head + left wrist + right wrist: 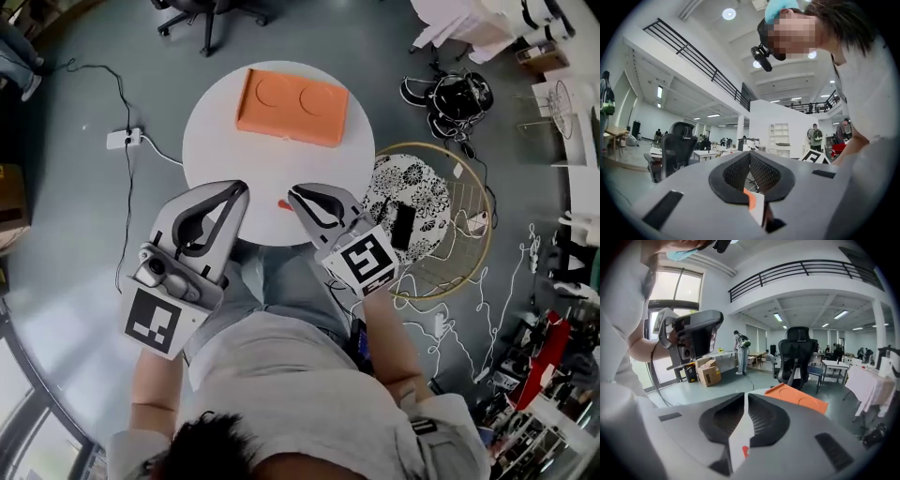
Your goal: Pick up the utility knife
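Observation:
A small red-orange thing (pixel 284 203), apparently the utility knife, lies on the round white table (pixel 216 127) near its front edge; most of it is hidden. My right gripper (pixel 295 194) is shut and empty, its tips just right of that thing. The left gripper (pixel 242 187) is also shut and empty, a short way to the left over the table's edge. In the right gripper view a red speck (pixel 745 452) shows on white through the slit below the closed jaws. The left gripper view shows an orange patch (pixel 749 199) there; I cannot tell what it is.
An orange tray (pixel 291 105) with two round hollows sits at the table's far side, also the orange tray (pixel 797 398). A wire basket (pixel 469 234) with a patterned cushion stands right of the table. A power strip (pixel 123 139) and cables lie on the floor.

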`<state>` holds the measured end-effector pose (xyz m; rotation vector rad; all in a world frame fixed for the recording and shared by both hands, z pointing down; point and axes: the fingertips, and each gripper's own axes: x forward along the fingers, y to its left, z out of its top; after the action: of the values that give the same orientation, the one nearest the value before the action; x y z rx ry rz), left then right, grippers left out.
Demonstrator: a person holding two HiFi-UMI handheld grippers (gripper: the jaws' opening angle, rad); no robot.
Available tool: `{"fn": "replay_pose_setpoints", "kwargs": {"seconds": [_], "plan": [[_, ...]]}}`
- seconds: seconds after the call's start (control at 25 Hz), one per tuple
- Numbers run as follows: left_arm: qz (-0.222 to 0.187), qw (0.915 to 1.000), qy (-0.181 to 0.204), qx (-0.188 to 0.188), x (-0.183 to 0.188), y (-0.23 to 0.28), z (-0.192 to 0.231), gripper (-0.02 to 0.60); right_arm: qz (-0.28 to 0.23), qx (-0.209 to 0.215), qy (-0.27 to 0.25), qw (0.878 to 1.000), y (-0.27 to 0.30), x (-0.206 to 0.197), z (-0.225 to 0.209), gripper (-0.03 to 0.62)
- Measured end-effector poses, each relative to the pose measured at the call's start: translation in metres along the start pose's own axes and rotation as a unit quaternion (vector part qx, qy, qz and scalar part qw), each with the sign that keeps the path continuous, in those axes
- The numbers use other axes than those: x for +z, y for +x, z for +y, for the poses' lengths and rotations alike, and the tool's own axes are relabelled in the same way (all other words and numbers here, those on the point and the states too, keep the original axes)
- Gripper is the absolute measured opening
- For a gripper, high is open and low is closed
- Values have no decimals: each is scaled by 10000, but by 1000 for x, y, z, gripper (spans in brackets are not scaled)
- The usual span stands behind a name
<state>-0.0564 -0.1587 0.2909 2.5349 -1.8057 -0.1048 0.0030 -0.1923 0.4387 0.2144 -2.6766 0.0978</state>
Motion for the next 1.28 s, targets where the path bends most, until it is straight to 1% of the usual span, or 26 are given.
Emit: {"fn": "replay_pose_setpoints", "kwargs": {"seconds": [0.12,0.28,0.56,0.8,1.04,1.12,1.28], "plan": [[23,9998,-22,221,-2,-2,1,11,345,236,-104,9991,10,-25,2,26],[83,9987,-56,500,-3,-5,1,11,818,597,-312,9944,20,-57,7,38],[196,9966,-55,794,-8,-13,2,11,1734,1041,-654,9772,35,-124,17,60],[302,9948,-41,967,-13,-19,4,11,2193,1115,-815,9658,42,-157,13,64],[407,9939,-16,1025,-17,-21,4,11,2629,1176,-1026,9521,54,-187,9,64],[428,9936,-17,1041,-18,-21,4,11,2719,1168,-1120,9486,55,-193,9,72],[430,9936,-41,1046,-20,-20,7,11,2808,1090,-1162,9465,58,-193,10,74]]}}
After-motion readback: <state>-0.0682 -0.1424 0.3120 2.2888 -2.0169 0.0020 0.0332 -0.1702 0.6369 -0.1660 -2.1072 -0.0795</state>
